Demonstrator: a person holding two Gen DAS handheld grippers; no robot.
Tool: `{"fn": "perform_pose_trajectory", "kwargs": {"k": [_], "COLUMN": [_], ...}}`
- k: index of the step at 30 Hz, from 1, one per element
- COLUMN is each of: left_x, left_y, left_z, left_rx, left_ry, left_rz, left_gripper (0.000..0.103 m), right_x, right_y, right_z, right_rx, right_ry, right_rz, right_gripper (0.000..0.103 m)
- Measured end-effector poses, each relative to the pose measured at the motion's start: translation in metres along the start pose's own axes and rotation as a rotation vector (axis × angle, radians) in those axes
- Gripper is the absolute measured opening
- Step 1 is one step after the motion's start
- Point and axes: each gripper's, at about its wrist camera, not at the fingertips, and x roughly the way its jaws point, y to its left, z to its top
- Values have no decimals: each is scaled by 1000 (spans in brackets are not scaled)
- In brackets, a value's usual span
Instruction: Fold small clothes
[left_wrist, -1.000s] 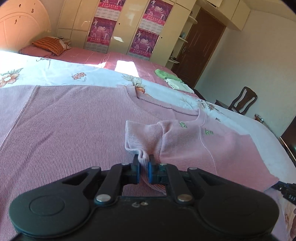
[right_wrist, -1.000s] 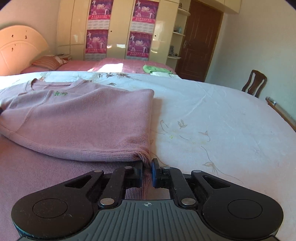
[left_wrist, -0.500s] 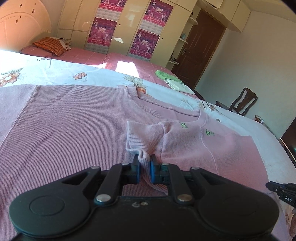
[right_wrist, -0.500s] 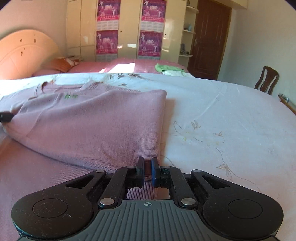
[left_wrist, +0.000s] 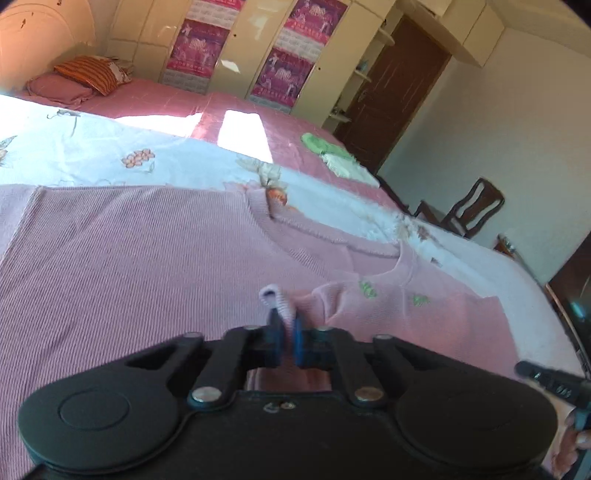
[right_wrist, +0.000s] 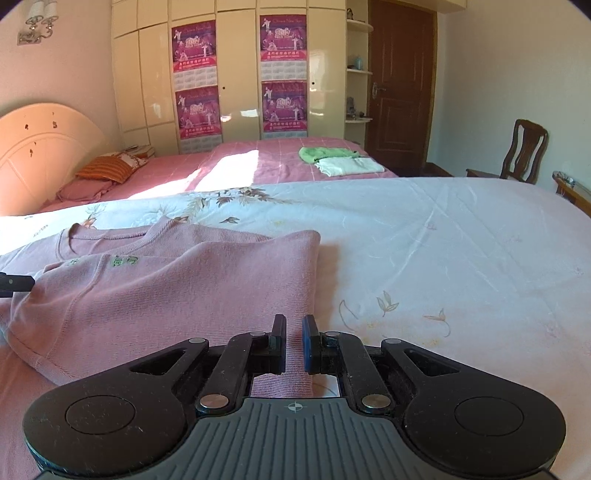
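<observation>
The pink sweater (right_wrist: 177, 295) lay half folded on the floral bed sheet (right_wrist: 443, 258). The left tongs (left_wrist: 284, 328), having just closed further, pinched its sleeve cuff (left_wrist: 275, 301); the right tongs (right_wrist: 294, 343) gripped its near right hem.

Sleeve cuff (left_wrist: 275, 301) higher, sweater (right_wrist: 177, 291) further folded

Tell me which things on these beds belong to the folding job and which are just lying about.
In the job:
- small pink shirt, pinched by both grippers
- left gripper
- right gripper

Lying about:
- large pink sweater spread underneath
- green cloth
- white cloth
- striped pillow
- chair
</observation>
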Motion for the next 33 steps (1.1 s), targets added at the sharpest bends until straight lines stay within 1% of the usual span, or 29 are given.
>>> {"fn": "perform_pose_trajectory", "kwargs": {"k": [1, 3, 4, 5, 6, 7, 8, 9, 10, 11, 12, 13, 14, 15, 16, 17, 18, 19, 20, 22, 23, 24, 25, 26, 27, 28, 29, 31, 33], "left_x": [-12, -32, -35, -33, -26, -16, -8, -12, -16, -24, -36, -48, -57, -58, -53, -40, -32, -21, -8, 19, 30, 33, 34, 31, 24, 17, 11, 5, -8], "left_y": [-5, -12, -14, -15, -16, -14, -8, -2, 1, 3, 4, 5, 6, 1, -6, -17, -25, -33, -40, -45, -44, -46, -48, -50, -51, -51, -50, -46, -42], "left_z": [-2, -9, -13, -18, -23, -27, -28, -25, -21, -16, -13, -10, -5, -1, 4, 6, 7, 5, 3, -3, -9, -13, -13, -11, -9, -10, -12, -20, -35], "left_rx": [29, 61, 73, 92, 113, 111, 88, 45, 21, 4, -3, -5, -5, 4, 30, 76, 103, 129, 156, 179, 206, 248, 254, 257, 248, 239, 233, 228, 255], "left_ry": [-84, -182, -188, -173, -129, -70, -17, -33, -36, -62, -111, -157, -179, -174, -146, -92, -62, -42, -12, 51, 68, 44, 52, 61, 52, 27, 19, 63, 68], "left_rz": [1, 27, 45, 76, 114, 143, 155, 129, 141, 187, 227, 219, 160, 120, 90, 46, 21, -2, -26, -16, -4, 12, 19, 24, 23, 9, -5, 13, 27], "left_gripper": [4, 5, 5, 5, 7, 10, 17, 22, 30, 48, 55, 55, 55, 55, 55, 55, 54, 55, 59, 65, 66, 66, 66, 66, 63, 64, 65, 65, 65], "right_x": [5, 4, 3, 2, 2, 2, 2, 1, 1, 0, -3, -7, -10, -10, -6, 2, 11, 23, 34, 60, 68, 71, 74, 74, 73, 70, 68, 56, 40], "right_y": [-1, -2, -2, -2, -1, 0, 0, 1, 2, 2, 1, -2, -4, -5, -3, -1, 1, 4, 6, 3, 0, -2, -3, -2, 0, 1, 1, 2, 3], "right_z": [-4, -5, -5, -7, -9, -10, -10, -10, -9, -8, -5, -2, 4, 11, 18, 25, 32, 38, 43, 51, 52, 55, 58, 60, 60, 60, 59, 50, 37], "right_rx": [-7, -8, -9, -14, -21, -30, -40, -52, -63, -69, -61, -39, -18, -10, -15, -20, -21, -27, -31, -2, 8, 5, -4, -21, -47, -68, -75, -84, -93], "right_ry": [26, 16, 15, 12, 6, 4, 5, 9, 14, 20, 18, -4, -36, -58, -69, -62, -47, -33, -19, 39, 46, 44, 51, 59, 65, 70, 76, 80, 83], "right_rz": [-13, -15, -16, -17, -19, -23, -27, -30, -31, -29, -25, -17, -5, -2, -3, -3, 2, 3, -5, -15, -27, -32, -35, -39, -42, -42, -31, -11, -13], "right_gripper": [6, 6, 6, 6, 6, 6, 6, 6, 6, 6, 7, 7, 7, 7, 7, 7, 7, 7, 6, 6, 6, 6, 6, 6, 6, 6, 6, 7, 7]}}
